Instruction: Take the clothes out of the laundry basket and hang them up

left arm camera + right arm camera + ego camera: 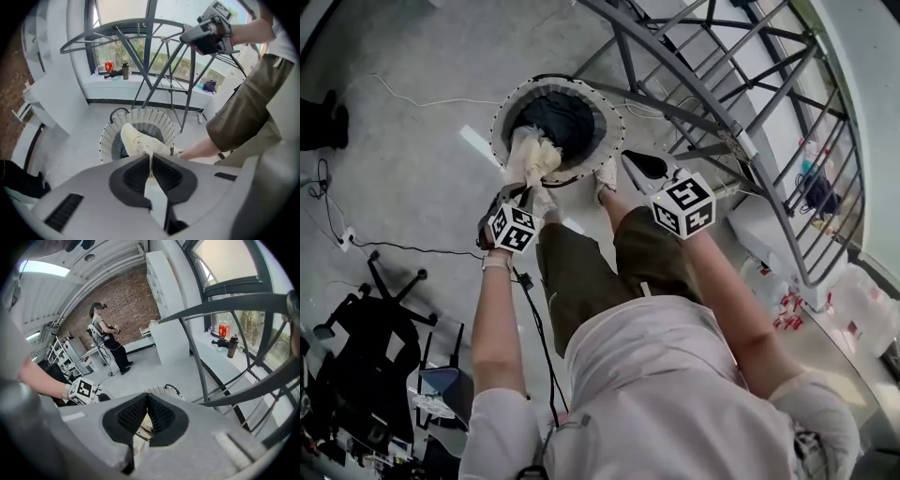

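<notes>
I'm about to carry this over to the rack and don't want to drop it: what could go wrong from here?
1. The left tool pinches only a small fold of the cream garment. The rest hangs bunched over the laundry basket, so it may slip out.
2. The right tool is shut and empty, close to the drying rack bars. The hanging cloth could snag on them when swung across.

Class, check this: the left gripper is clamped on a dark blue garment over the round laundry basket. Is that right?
No: the garment clamped in the left gripper is cream, not dark blue, as the left gripper view shows. It is over the round laundry basket.
</notes>
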The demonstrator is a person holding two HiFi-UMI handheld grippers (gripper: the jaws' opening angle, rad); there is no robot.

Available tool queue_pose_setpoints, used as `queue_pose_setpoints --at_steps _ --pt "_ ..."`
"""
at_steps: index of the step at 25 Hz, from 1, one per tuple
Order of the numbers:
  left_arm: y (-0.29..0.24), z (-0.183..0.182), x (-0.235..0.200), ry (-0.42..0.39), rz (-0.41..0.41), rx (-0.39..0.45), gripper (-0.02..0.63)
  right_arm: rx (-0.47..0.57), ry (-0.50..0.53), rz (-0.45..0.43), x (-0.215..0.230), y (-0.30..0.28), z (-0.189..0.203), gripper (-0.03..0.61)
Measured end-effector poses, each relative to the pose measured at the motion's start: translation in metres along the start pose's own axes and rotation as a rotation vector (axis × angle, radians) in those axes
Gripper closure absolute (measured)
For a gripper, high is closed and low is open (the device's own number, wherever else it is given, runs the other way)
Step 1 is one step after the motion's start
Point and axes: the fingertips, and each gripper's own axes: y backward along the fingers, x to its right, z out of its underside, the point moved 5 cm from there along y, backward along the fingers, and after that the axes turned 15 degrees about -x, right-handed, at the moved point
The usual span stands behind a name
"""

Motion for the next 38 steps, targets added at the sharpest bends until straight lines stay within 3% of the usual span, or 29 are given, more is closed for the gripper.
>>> queue_pose_setpoints --at_steps 8,21,24,33,38 --pt "0.11 -0.018 -0.039 -0.004 -0.184 0.156 0.597 0.077 -0.016 0.02 -0.028 0.02 -0.015 0.572" --pt "0.299 -0.066 -0.093 -0.097 -0.523 0.442 0.597 0.234 0.009 0.034 -0.077 0.043 -0.051 0.572" --pt "0.343 -0.073 -0.101 -0.078 -0.579 0.514 0.597 0.249 0.024 0.031 -0.09 0.043 -0.056 0.571" --pt "0.451 -0.094 -0.117 -0.138 -0.74 0.661 0.597 0.307 0.052 -0.003 -0.118 0.031 -0.096 0.521" --pt "0.497 -0.105 -0.126 -0.164 -0.825 0.705 0.597 0.318 0.103 -0.015 -0.13 0.015 -0.134 0.405"
